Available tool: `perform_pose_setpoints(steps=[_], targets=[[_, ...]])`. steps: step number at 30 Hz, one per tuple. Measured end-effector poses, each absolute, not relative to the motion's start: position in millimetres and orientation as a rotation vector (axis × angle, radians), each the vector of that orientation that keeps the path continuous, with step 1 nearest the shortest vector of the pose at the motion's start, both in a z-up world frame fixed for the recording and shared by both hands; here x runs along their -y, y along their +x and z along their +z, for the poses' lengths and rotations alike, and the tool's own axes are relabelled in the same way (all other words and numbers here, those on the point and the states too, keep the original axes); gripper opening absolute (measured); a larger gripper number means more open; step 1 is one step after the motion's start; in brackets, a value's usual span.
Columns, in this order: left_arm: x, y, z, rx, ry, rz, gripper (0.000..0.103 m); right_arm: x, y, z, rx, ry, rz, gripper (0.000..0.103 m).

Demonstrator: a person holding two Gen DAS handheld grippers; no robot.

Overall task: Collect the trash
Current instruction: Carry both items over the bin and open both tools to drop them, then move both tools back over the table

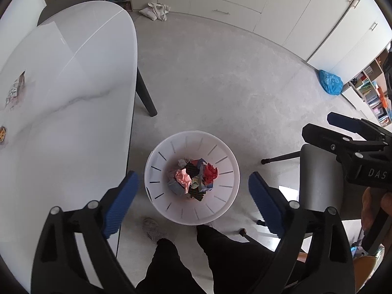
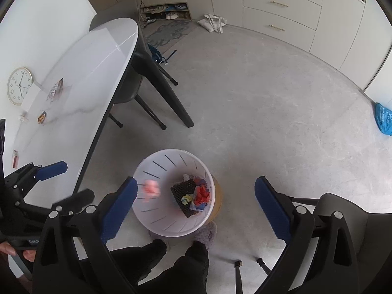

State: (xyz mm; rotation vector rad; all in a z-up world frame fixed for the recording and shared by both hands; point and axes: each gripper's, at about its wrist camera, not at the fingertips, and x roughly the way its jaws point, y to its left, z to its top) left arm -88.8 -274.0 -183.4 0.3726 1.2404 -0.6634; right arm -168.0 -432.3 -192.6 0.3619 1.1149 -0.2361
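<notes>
Now both grippers hang over the bin, jaws wide and holding nothing. From the left gripper (image 1: 193, 203), the white bin (image 1: 156, 152) sits dead ahead between its fingers. Remaining wrappers (image 1: 14, 93) lie on the table (image 1: 73, 78) toward ten o'clock, long axis running away from the camera. The left gripper looks nearer them than the right gripper (image 2: 196, 205).

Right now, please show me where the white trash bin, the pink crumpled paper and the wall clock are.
white trash bin (image 1: 226, 152): left wrist view, bare inner wall.
pink crumpled paper (image 1: 183, 178): left wrist view, its middle.
wall clock (image 2: 19, 85): right wrist view, dial centre.
</notes>
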Motion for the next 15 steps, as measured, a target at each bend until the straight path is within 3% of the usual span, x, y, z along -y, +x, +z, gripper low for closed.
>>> perform_pose_setpoints(steps=[15], targets=[[250,-72,-155,-1.175,0.273,-0.529,0.091,415,-150,-174,-1.103,0.332,-0.141,0.096]])
